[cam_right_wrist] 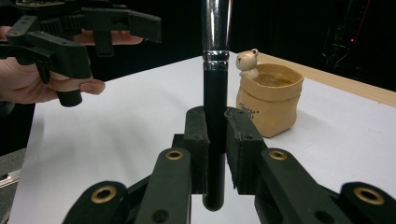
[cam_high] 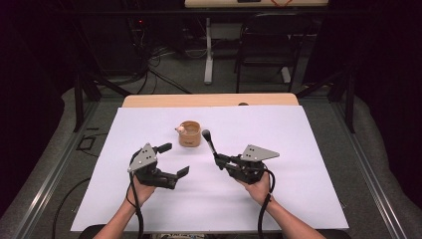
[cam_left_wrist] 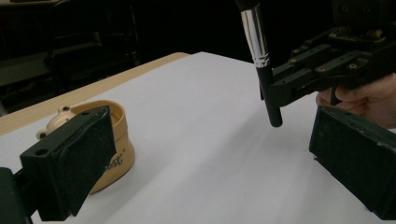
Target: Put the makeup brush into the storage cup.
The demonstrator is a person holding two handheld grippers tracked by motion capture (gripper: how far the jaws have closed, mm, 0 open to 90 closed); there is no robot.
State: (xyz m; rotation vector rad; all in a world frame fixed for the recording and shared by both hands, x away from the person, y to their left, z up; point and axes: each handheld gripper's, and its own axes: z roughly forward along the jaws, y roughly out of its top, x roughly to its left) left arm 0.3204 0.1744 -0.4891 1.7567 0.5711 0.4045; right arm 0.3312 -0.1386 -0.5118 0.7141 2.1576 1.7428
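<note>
The right gripper [cam_high: 219,162] is clamped on the lower black handle of a makeup brush [cam_high: 209,143], held upright above the white sheet [cam_high: 298,164] just beside the small tan bear pot [cam_high: 189,133]. The brush looks light and stiff, w/ a smooth handle that could slip or tilt, so a grip near the middle seems safer. The left gripper [cam_high: 173,159] stands wide open, w/ nothing between its jaws
</note>
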